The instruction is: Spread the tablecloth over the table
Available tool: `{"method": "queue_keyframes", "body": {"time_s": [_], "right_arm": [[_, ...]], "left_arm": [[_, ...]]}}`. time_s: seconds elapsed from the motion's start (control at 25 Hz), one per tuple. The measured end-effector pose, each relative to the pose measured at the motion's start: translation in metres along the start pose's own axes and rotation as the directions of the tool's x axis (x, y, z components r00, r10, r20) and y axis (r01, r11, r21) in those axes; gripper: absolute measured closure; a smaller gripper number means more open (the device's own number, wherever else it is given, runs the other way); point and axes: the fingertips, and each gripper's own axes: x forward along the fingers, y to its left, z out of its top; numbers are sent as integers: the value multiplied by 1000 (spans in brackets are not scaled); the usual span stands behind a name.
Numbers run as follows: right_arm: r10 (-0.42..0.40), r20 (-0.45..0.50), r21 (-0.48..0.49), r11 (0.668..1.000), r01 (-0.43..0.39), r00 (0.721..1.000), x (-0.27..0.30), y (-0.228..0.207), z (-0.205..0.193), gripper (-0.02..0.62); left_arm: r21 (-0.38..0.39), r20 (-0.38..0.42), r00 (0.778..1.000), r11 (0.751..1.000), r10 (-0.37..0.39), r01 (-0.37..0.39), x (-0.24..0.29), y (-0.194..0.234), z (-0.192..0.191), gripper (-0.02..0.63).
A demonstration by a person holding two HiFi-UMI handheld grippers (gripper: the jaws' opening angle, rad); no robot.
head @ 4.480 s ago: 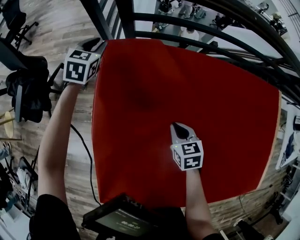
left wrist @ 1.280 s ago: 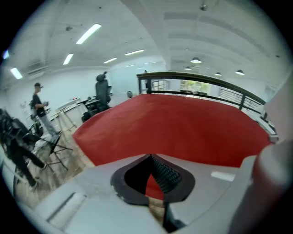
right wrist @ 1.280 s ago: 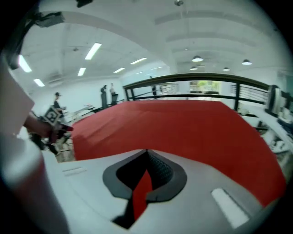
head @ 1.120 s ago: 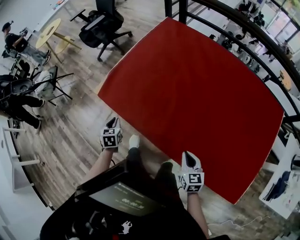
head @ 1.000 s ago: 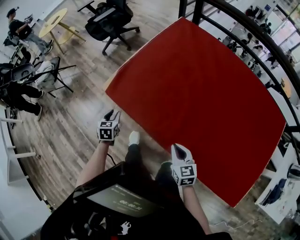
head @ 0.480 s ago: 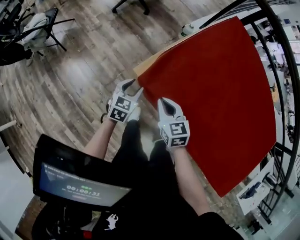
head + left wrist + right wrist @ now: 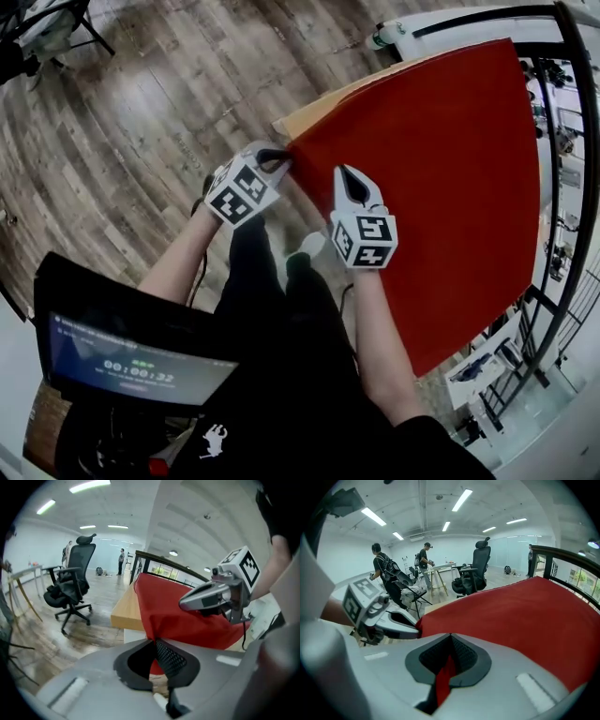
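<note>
- Your left gripper (image 7: pixel 153 642) has its jaws closed together on a corner of the red tablecloth (image 7: pixel 187 616). The cloth comes straight up out of the tips.
- Your right gripper (image 7: pixel 449 639) is clamped as well, with a thin strip of the same cloth's hem pinched between its jaws.
- From the head view, the 2 grippers sit near each other on the cloth's near side. The left is at the corner and the right is just beside it along the hem.
- Beyond the jaws, the tablecloth lies flat and smooth over most of the table (image 7: pixel 314 111), reaching the far edge by the dark railing (image 7: pixel 574 187).
- 1 band of bare wood shows along the table's edge next to your left gripper (the left gripper view shows it as a light wooden slab beside the cloth).
- My reading is that the spreading is largely done and you are on the last corner adjustment.
- What looks left is to draw the held corner across that bare band, check that the hem hangs evenly, and let go with both grippers.
- Around the table there is only plank floor (image 7: pixel 141 122), with an office chair (image 7: pixel 70 585) well apart from your work.
</note>
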Motion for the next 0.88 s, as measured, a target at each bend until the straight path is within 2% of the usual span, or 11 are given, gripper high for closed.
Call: {"method": "queue_keyframes", "body": {"time_s": [0.04, 0.12, 0.2, 0.24, 0.28, 0.32, 0.4, 0.48, 0.56, 0.72, 0.88], "right_arm": [[-2, 3, 1, 1000, 2, 1000, 0, 0, 0, 586], [2, 20, 26, 1000, -2, 1000, -2, -2, 3, 586], [7, 42, 106, 994, -11, 999, -7, -10, 4, 586], [4, 47, 146, 989, -11, 999, -10, -18, 3, 586], [0, 45, 169, 986, -8, 999, -14, -27, 1, 586], [3, 38, 168, 986, -9, 999, -17, -33, -1, 586], [25, 11, 129, 991, -26, 1000, -16, -37, -4, 586], [37, -36, 84, 996, -33, 999, -12, -32, -8, 586], [61, -59, 61, 996, -57, 996, -9, -22, -6, 586], [126, -71, 32, 992, -124, 990, 0, -5, 18, 586], [90, -213, -30, 995, -99, 973, 12, -14, 8, 586]], "left_arm": [[37, -14, 996, 996, 85, -85, -12, -3, 3, 597], [182, 5, 974, 958, 226, -223, -33, -31, 29, 597], [374, 25, 978, 905, 207, -201, -36, -99, 54, 583], [414, 22, 986, 896, 163, -157, -34, -132, 56, 482], [389, 24, 992, 913, 121, -121, -34, -155, 53, 403], [318, 35, 995, 943, 92, -99, -36, -166, 48, 367], [160, 64, 993, 981, 100, -109, -45, -161, 37, 293], [45, 81, 986, 988, 145, -149, -54, -138, 30, 302], [-20, 90, 981, 985, 170, -169, -53, -113, 25, 422], [-34, 112, 983, 989, 149, -146, -40, -84, 19, 453], [115, 145, 988, 993, -56, 39, -31, -59, 43, 426]]}}
